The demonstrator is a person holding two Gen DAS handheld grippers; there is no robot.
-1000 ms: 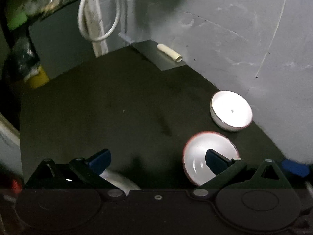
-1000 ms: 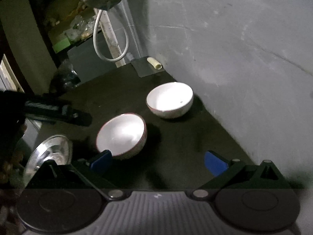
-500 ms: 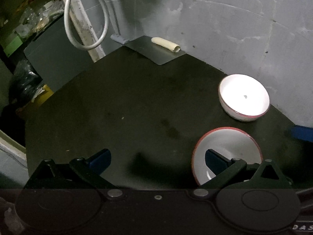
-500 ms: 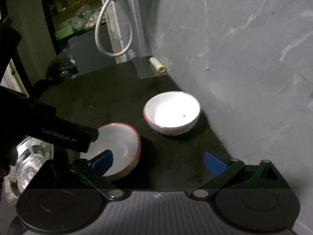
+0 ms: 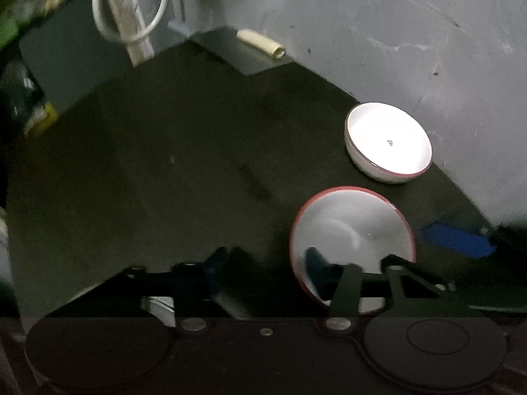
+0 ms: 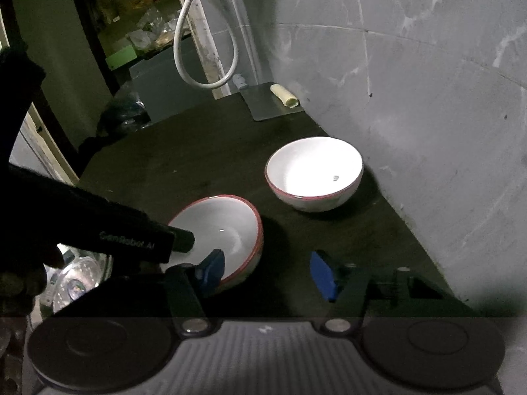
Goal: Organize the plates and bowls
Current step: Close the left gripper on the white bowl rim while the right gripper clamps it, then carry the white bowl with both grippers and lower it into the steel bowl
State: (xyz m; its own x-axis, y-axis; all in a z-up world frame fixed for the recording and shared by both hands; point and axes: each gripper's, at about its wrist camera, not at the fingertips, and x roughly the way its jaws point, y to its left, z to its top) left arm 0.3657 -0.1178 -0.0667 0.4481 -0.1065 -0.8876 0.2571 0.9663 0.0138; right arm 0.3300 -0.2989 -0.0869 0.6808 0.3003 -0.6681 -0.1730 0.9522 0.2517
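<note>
Two white bowls with red rims stand on a dark table. The near bowl (image 5: 352, 230) (image 6: 220, 227) is by the front edge; the far bowl (image 5: 388, 141) (image 6: 314, 171) stands near the grey wall. My left gripper (image 5: 263, 263) is open, with its right finger inside the near bowl and its left finger outside the rim. My right gripper (image 6: 266, 270) is open, just right of the near bowl, its left finger at the bowl's outer wall. A shiny steel plate (image 6: 75, 279) lies at the lower left, partly hidden by the left gripper's body.
A grey wall (image 6: 428, 115) runs along the table's right side. A metal sheet (image 6: 270, 105) with a cream roll (image 6: 284, 94) on it lies at the far corner. A white hose loop (image 6: 204, 49) hangs behind. Cluttered shelves stand at the back left.
Both grippers' jaws have narrowed a little. The left gripper's right finger stays inside the near bowl. The right gripper has come nearer that bowl.
</note>
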